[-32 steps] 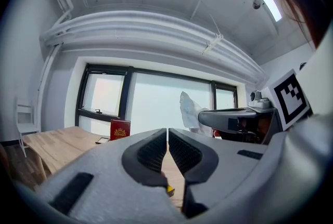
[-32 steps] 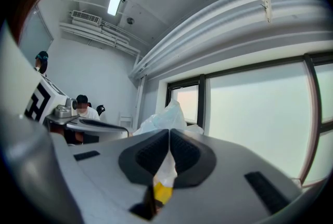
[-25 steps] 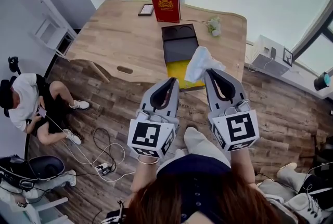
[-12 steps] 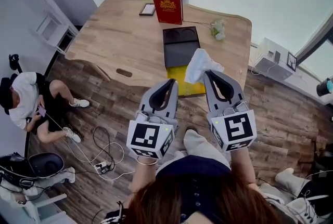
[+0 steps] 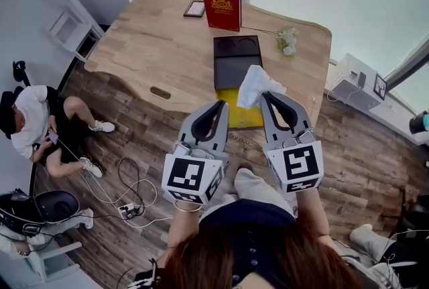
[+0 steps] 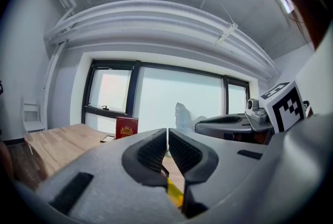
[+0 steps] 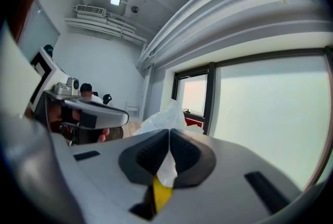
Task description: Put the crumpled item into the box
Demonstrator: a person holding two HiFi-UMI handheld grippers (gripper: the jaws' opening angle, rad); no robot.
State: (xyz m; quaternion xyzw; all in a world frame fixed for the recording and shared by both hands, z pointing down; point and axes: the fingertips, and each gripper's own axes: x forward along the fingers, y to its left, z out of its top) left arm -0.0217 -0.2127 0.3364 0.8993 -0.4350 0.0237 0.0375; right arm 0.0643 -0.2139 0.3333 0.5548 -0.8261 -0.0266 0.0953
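Head view | right claw (image 5: 267, 94) clamped on crumpled item (image 5: 257, 83) | item raised over near, yellow end of box (image 5: 234, 66); box's long axis runs away from person | left claw (image 5: 221, 105) closed, empty, alongside

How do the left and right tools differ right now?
Right tool is shut on the crumpled white item; left tool is shut on nothing. Right tool lines up with the right side of the yellow box, left tool with its left edge. Both point toward the table.
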